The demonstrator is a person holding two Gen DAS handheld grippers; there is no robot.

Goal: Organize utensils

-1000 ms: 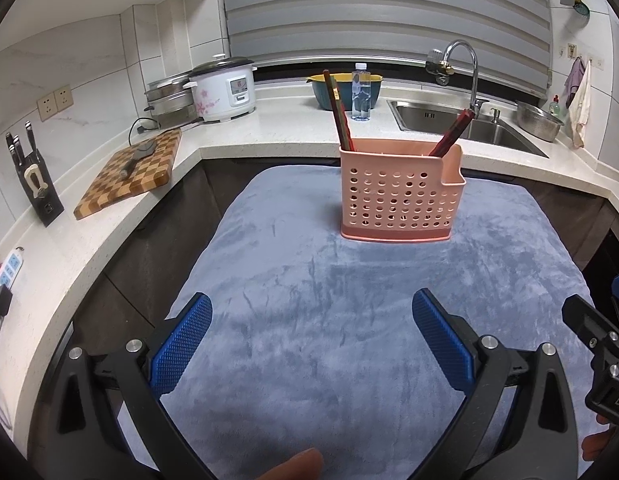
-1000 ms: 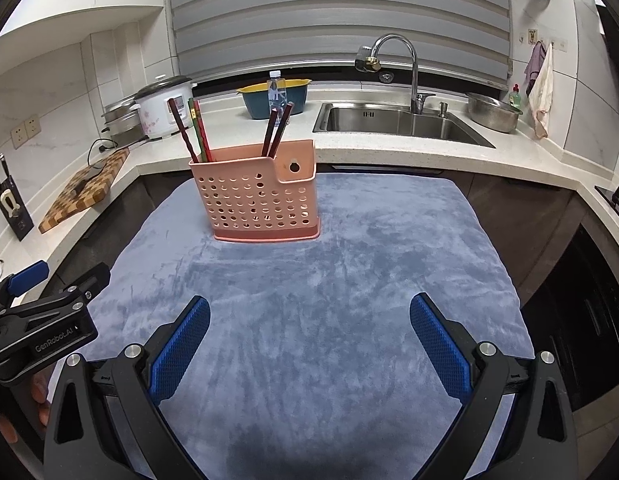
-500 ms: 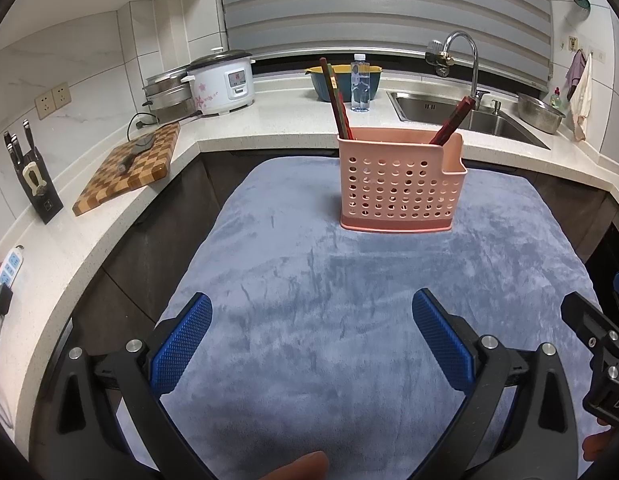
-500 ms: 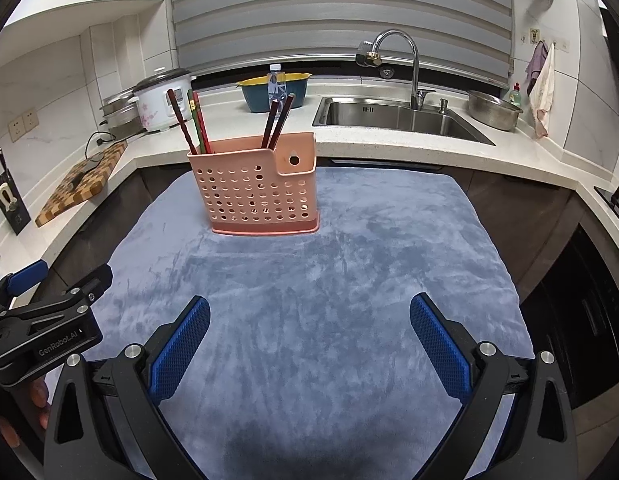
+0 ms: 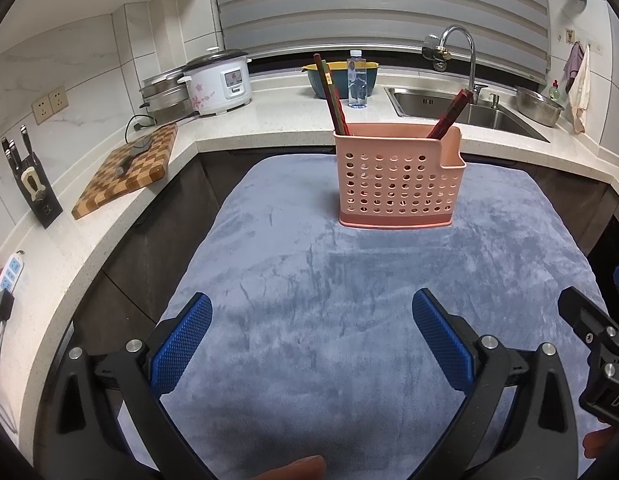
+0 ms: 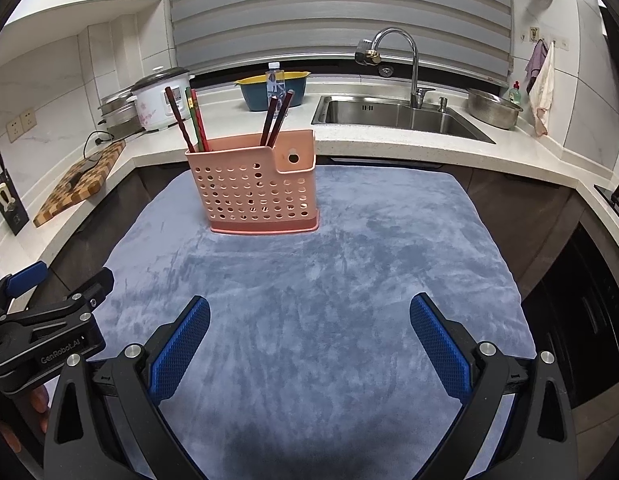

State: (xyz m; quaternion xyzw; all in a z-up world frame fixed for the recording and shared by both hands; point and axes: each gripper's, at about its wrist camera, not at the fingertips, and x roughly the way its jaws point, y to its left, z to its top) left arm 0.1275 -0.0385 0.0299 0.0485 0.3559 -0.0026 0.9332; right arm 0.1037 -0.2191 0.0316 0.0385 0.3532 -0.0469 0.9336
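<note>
Left wrist view: left gripper (image 5: 311,322), tongs wide, holding nothing, over grey cloth (image 5: 309,288). Pink perforated holder (image 5: 397,178) upright at the cloth's far middle; chopsticks (image 5: 333,96) stand at its left end, another pair (image 5: 449,112) at its right. No loose utensils visible; task looks essentially finished.

Right wrist view: right gripper (image 6: 309,320), tongs wide, empty. Same holder sits ahead-left. Left tool's body reads "GenRobot.AI" (image 6: 61,353).

Light: we see even, soft indoor brightness from overhead.
Shadows: faint, under the basket (image 5: 399,184) on the cloth (image 5: 349,280).
Glare: mild sheen on the faucet (image 6: 405,60).
Focus: sharp throughout.
Edges: we note strong fisheye bending and black corners.
</note>
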